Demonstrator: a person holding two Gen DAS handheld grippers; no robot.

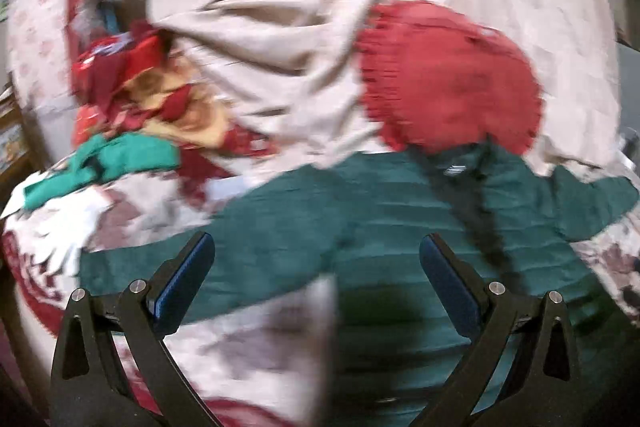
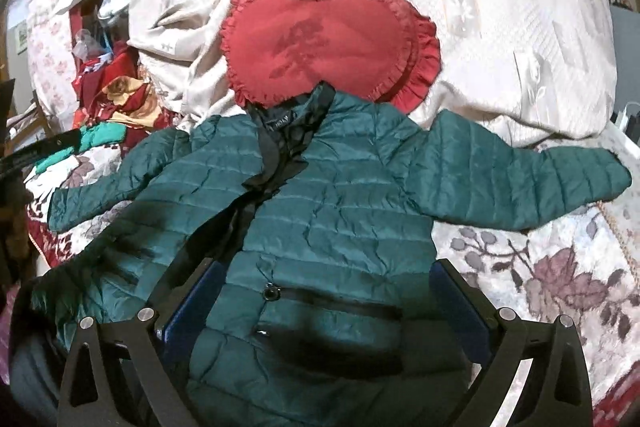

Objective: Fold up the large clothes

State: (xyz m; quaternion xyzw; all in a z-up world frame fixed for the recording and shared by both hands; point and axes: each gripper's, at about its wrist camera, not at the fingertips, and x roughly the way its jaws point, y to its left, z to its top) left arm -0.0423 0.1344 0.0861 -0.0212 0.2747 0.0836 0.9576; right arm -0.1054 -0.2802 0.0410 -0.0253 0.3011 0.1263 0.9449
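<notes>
Right hand-held gripper (image 2: 324, 311): spread, I hold nothing.
Left hand-held gripper (image 1: 316, 279): spread too.
Jacket (image 2: 320, 195): flat on bed (image 2: 540, 267), sleeves out.
Progress: I judge no fold made yet.

jacket (image 2: 332, 211): teal quilted, laid flat front-up, both sleeves spread, collar touching pillow
pillow (image 2: 320, 43): red, heart-shaped, ruffled edge
bedspread (image 2: 540, 267): floral, under jacket
right gripper (image 2: 324, 291): jaws wide apart, over jacket's lower front, holding nothing
</notes>
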